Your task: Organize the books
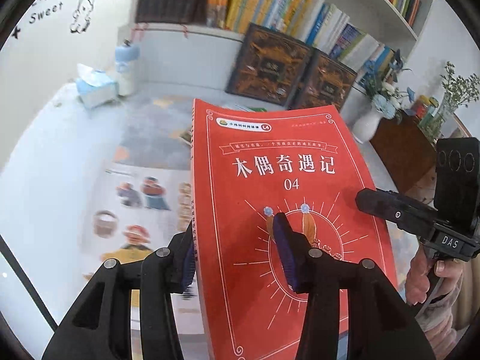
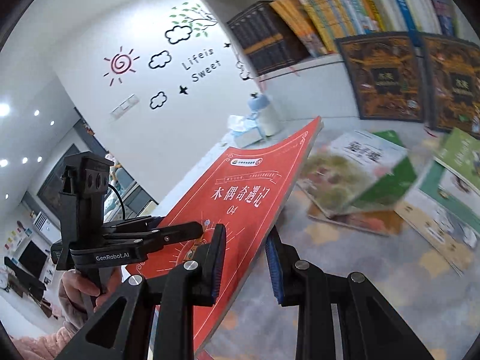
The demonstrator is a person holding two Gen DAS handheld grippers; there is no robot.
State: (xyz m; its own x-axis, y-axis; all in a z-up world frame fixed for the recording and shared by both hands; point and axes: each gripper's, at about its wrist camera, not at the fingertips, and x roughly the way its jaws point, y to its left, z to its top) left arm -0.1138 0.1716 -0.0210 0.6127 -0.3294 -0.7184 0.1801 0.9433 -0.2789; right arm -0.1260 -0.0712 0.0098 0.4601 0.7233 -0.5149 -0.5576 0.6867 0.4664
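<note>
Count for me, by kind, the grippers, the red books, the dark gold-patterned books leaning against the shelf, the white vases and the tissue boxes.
grippers: 2 (left gripper, right gripper)
red book: 1
dark gold-patterned books: 2
white vase: 1
tissue box: 1
total: 7

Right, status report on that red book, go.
Left gripper and right gripper both clamped on red book, lifted off the table. Loose books still lying below. Shelf ahead, nothing blocking.
</note>
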